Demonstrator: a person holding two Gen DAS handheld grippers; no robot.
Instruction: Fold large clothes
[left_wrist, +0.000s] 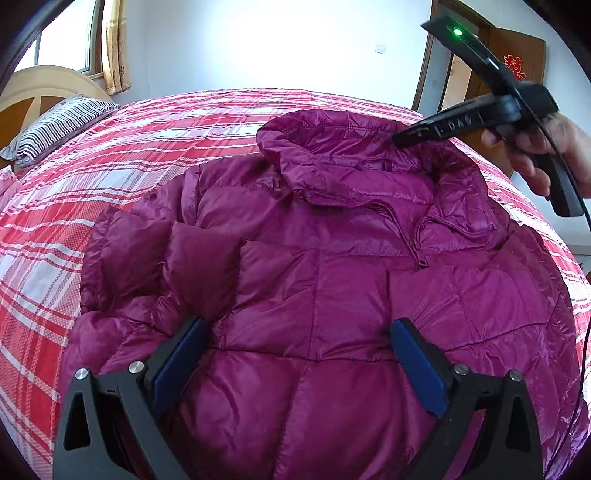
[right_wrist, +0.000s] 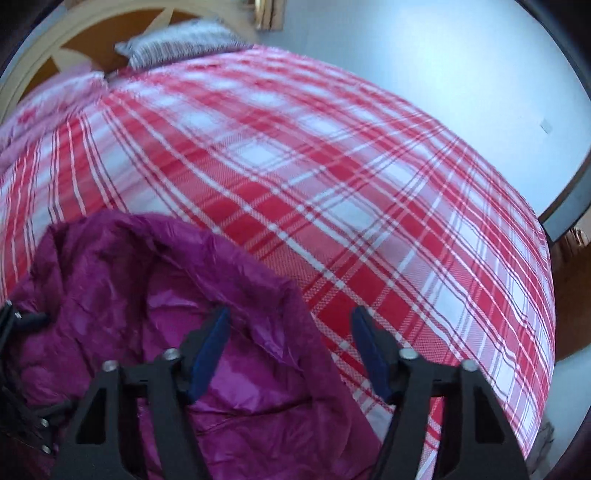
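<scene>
A bed covered by a red-and-white plaid sheet (left_wrist: 110, 155) carries everything. A magenta quilted puffer jacket (left_wrist: 314, 277) lies flat on it. A black-and-white striped pillow (left_wrist: 55, 125) rests at the headboard end.

Red plaid bed (left_wrist: 110, 155), striped pillow (left_wrist: 55, 127), curtained window (left_wrist: 79, 40), white wall (left_wrist: 258, 40), wooden door (left_wrist: 524, 62)

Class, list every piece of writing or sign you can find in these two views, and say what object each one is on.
"LOAS", or something close; raised letters on the side of the right gripper, hard to read for certain.
A red Chinese character decoration on the wooden door; only part of it shows, so it cannot be read for certain.
Nothing readable shows on the purple jacket or the plaid bedsheet; the right wrist view has no text at all.
</scene>
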